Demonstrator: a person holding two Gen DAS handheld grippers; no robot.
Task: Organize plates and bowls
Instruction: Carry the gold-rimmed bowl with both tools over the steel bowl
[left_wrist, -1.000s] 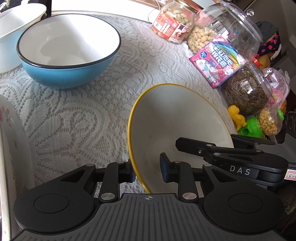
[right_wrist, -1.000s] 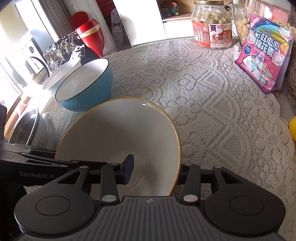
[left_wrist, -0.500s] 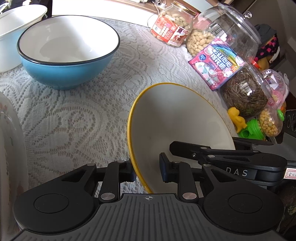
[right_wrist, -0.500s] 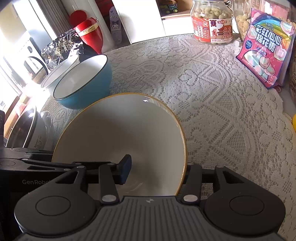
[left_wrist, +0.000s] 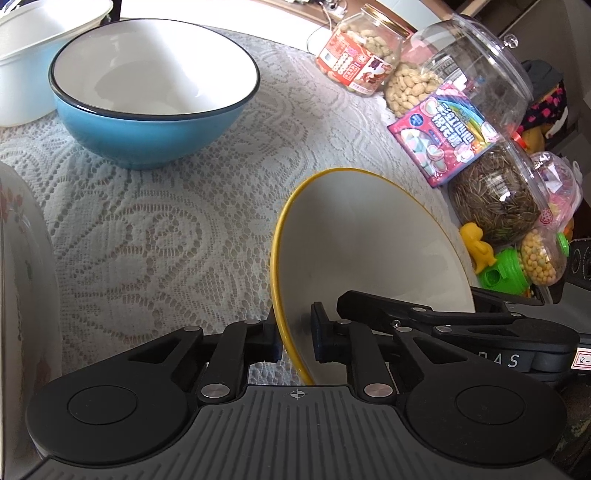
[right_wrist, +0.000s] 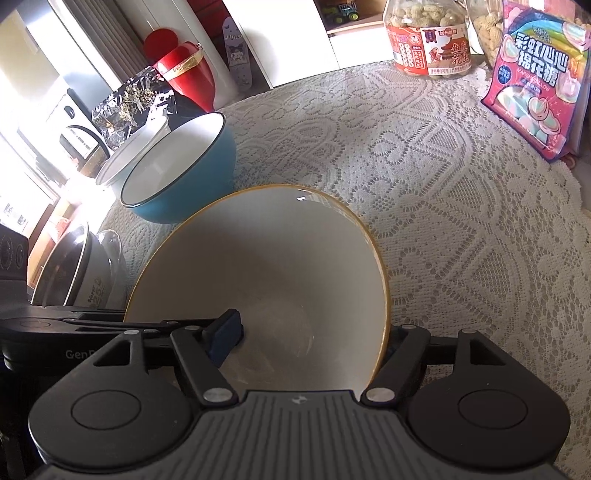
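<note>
A white bowl with a yellow rim (left_wrist: 369, 251) is held between both grippers above the lace-covered table; it also shows in the right wrist view (right_wrist: 266, 266). My left gripper (left_wrist: 294, 339) is shut on its left rim. My right gripper (right_wrist: 314, 341) is shut on its right rim, and its black body shows in the left wrist view (left_wrist: 461, 328). A blue bowl with a white inside (left_wrist: 155, 96) stands farther back on the left, also in the right wrist view (right_wrist: 181, 177). A white bowl (left_wrist: 33, 55) stands behind it.
Snack jars (left_wrist: 362, 62), a pink marshmallow bag (left_wrist: 448, 129), a seed jar (left_wrist: 498, 199) and small toys (left_wrist: 506, 269) line the table's right side. A flowered plate rim (left_wrist: 26, 280) is at the near left. Stacked metal dishes (right_wrist: 81, 269) lie at the left in the right wrist view.
Both grippers have carried the yellow-rimmed bowl forward towards the blue bowl, which looks larger and closer now. The hold on the rim is unchanged.
</note>
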